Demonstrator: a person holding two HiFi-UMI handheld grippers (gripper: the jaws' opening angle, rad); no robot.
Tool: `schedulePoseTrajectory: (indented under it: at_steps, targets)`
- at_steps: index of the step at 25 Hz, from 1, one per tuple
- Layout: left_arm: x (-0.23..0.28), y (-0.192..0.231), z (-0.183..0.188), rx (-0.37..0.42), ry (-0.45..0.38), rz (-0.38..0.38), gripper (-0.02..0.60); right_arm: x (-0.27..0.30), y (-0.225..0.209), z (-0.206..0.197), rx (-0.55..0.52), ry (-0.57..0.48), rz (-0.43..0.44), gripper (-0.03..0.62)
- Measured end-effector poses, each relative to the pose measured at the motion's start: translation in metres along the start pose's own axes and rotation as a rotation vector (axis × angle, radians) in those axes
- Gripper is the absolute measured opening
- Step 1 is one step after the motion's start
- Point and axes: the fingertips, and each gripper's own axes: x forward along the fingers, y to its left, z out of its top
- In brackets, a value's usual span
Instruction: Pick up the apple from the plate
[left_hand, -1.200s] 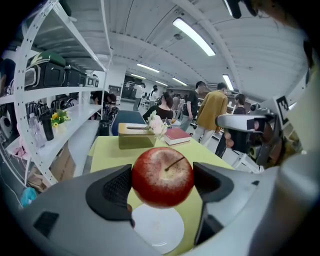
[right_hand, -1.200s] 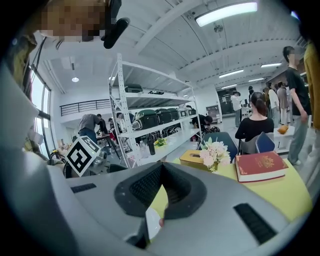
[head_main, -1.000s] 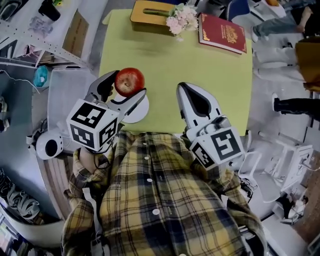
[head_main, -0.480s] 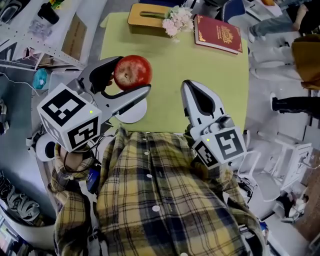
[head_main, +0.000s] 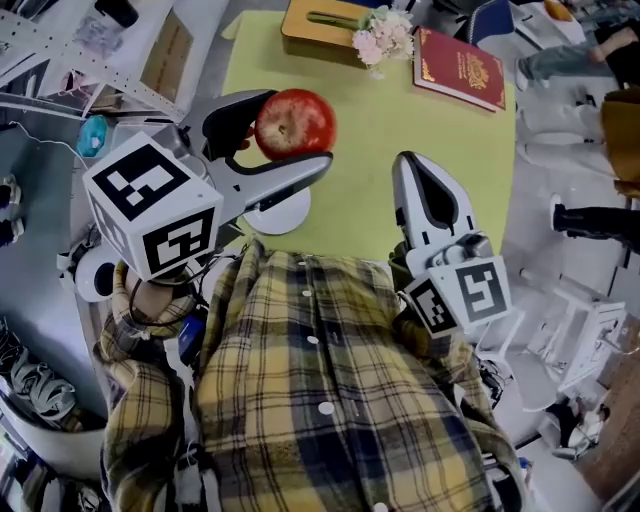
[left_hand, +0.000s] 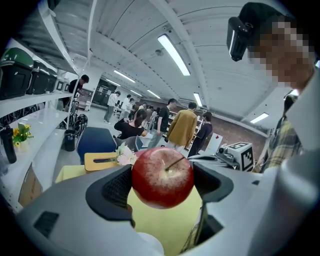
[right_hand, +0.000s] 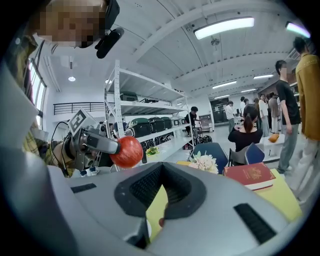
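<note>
A red apple (head_main: 295, 121) hangs in the air with my left gripper (head_main: 295, 137) shut on it, well above the white plate (head_main: 281, 213) at the near left of the yellow-green table (head_main: 400, 120). In the left gripper view the apple (left_hand: 162, 176) sits stem-up between the two dark pads, which press on its sides. My right gripper (head_main: 413, 166) is shut and holds nothing, level over the table's near edge to the right of the apple. From the right gripper view the apple (right_hand: 126, 151) shows at the left, off to the side of that gripper (right_hand: 161, 186).
A red book (head_main: 465, 70), a wooden box (head_main: 320, 20) and a bunch of pale flowers (head_main: 385, 38) lie along the table's far edge. A metal shelf rack (head_main: 90, 60) stands to the left. Several people sit and stand beyond the table.
My left gripper has lifted the apple higher and a little to the right, away from the plate. The right gripper has shifted slightly to the right and stayed shut.
</note>
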Motion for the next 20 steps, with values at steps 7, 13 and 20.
schedulePoseTrajectory:
  at_steps: [7, 13, 20]
  targets:
    - [0.0, -0.002, 0.0, 0.005, 0.004, -0.02, 0.382, 0.004, 0.006, -0.001, -0.018, 0.007, 0.008, -0.003]
    - [0.002, -0.004, -0.003, 0.001, 0.013, -0.03, 0.382, 0.008, 0.01, -0.002, -0.036, 0.014, 0.019, -0.003]
    - [0.002, -0.005, -0.008, -0.009, 0.018, -0.032, 0.382, 0.007, 0.011, -0.003, -0.044, 0.016, 0.024, -0.004]
